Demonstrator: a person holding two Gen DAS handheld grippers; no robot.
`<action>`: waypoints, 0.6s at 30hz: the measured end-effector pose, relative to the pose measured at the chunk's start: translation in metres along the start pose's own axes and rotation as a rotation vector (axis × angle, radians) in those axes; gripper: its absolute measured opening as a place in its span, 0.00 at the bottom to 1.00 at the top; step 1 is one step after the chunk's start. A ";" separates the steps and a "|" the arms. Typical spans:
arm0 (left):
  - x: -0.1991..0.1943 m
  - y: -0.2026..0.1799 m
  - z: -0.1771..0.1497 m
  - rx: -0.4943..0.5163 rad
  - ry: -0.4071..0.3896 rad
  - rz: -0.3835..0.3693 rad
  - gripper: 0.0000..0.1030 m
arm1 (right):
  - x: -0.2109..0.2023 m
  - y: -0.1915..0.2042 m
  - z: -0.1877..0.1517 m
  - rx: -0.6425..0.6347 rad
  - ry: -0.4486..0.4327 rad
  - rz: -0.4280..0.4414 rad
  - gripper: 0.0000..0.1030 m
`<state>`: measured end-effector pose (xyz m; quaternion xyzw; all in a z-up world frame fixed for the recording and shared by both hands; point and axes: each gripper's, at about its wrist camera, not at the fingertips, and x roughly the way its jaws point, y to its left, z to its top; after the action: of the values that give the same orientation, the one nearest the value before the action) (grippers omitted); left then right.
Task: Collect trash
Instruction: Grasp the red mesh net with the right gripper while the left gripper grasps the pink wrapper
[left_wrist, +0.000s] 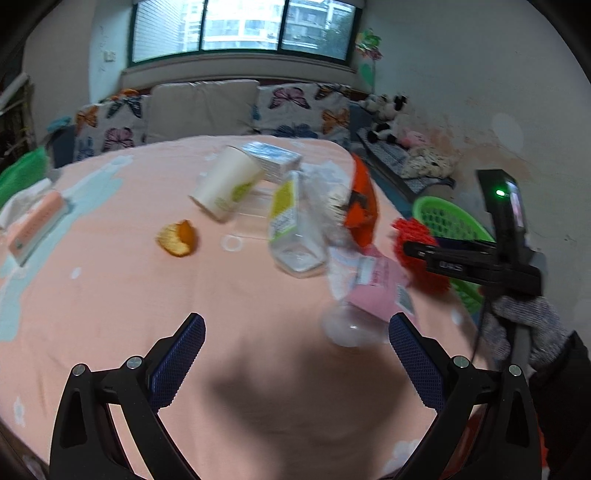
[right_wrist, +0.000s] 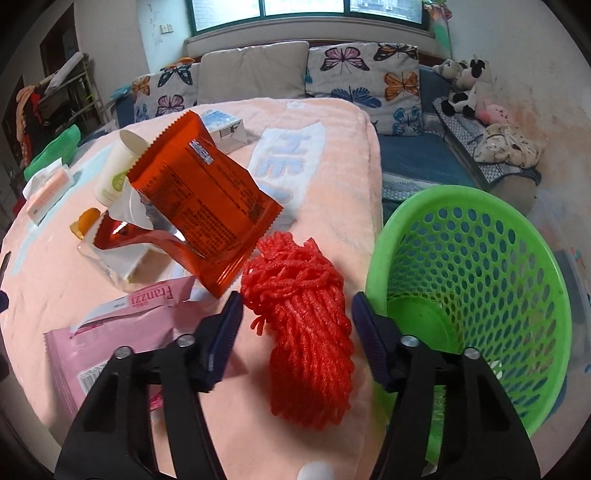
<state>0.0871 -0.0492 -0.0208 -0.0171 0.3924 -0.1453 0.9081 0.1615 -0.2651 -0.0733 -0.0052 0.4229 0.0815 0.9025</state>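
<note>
Red mesh netting (right_wrist: 306, 325), bunched into a soft bundle, is seen lying on the peach-pink blanket (right_wrist: 325, 184) near the blanket's right edge. It sits squarely between the fingers of the right tongs (right_wrist: 297, 306), its long axis running away from the camera, in line with the fingers. The jaws are set fairly narrow around it, yet small gaps show on both sides, so it is flanked, not pinched. Just to its right, below the blanket edge, a green perforated basket (right_wrist: 480, 236) stands open. To its left an orange snack bag (right_wrist: 199, 199) and a pink wrapper (right_wrist: 122, 321) are spread. The left tongs (left_wrist: 295, 336) are held wide and empty over bare blanket, well apart from the netting; the right hand is judged nearer.
</note>
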 end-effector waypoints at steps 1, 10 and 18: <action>0.003 -0.004 0.000 0.008 0.003 -0.012 0.94 | 0.000 -0.001 0.000 0.000 -0.001 0.005 0.53; 0.024 -0.035 0.001 0.131 0.026 -0.107 0.94 | -0.029 -0.013 -0.006 0.022 -0.053 0.040 0.29; 0.053 -0.057 -0.001 0.238 0.061 -0.100 0.94 | -0.055 -0.020 -0.010 0.032 -0.093 0.051 0.25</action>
<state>0.1064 -0.1183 -0.0502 0.0754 0.3986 -0.2364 0.8829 0.1222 -0.2931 -0.0392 0.0238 0.3819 0.0980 0.9187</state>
